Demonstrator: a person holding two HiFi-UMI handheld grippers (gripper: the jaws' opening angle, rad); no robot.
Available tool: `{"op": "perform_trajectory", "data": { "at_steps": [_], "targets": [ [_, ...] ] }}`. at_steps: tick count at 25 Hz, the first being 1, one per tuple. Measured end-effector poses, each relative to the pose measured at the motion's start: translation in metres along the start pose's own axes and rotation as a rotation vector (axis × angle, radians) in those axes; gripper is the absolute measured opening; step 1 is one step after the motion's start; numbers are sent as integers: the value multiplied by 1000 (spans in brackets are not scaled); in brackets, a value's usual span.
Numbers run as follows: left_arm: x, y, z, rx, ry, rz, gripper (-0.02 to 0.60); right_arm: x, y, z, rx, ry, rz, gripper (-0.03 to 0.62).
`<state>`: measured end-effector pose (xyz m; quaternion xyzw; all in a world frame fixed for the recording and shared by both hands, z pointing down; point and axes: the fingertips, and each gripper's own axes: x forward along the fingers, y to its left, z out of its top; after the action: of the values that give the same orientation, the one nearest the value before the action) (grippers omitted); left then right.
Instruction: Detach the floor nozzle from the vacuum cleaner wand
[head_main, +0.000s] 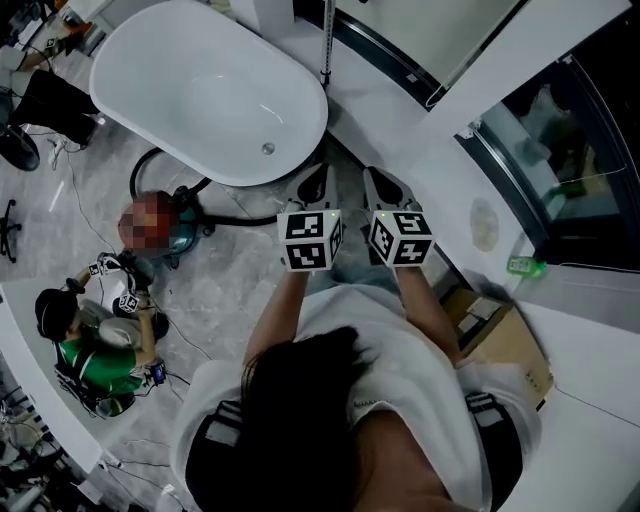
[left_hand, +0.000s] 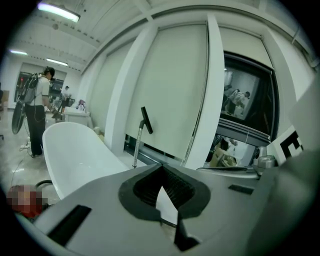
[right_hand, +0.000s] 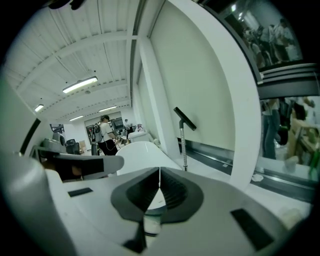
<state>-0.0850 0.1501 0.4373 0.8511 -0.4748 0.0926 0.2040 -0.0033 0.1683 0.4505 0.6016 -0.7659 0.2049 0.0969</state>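
A metal vacuum wand (head_main: 325, 40) with a black top stands upright against the wall behind the white bathtub (head_main: 200, 90). The same wand (left_hand: 138, 140) shows in the left gripper view, and the wand (right_hand: 183, 142) in the right gripper view. No floor nozzle can be made out at its foot. The teal vacuum canister (head_main: 185, 232) sits on the floor by the tub, its black hose (head_main: 240, 216) curling round it. My left gripper (head_main: 318, 175) and right gripper (head_main: 380, 178) are held side by side, pointing toward the wand from well short of it. Both are shut and empty (left gripper (left_hand: 161, 167), right gripper (right_hand: 159, 172)).
A person in green (head_main: 95, 350) crouches on the floor at the left. A cardboard box (head_main: 500, 340) lies at the right beneath a dark window (head_main: 570, 150). Another person with a backpack (left_hand: 35, 110) stands beyond the tub. Cables trail over the marble floor (head_main: 220, 290).
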Motion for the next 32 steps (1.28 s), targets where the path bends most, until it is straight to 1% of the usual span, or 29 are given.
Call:
{"op": "perform_trajectory", "data": {
  "at_steps": [5,11,17,21,27,32],
  "targets": [
    [2,8,0,-42,-5,-3,5,6,1,1,-17,1,10,15],
    [15,14,5,-8,-15,36,5,20,-8,9,-26,-10,23,15],
    [37,25,15,-22,-25,65,5,55,-22,20,-6,-20,55,15],
    [66,29,19,-54,-13,97,5,81,-42,32,-27,-5,69,15],
    [123,38,38,-49,10,136,5,132,-70,59,-41,12,105,15],
    [166,38,67,-56,-2,173,5,163,-100,89,-62,18,124,15]
  ]
}}
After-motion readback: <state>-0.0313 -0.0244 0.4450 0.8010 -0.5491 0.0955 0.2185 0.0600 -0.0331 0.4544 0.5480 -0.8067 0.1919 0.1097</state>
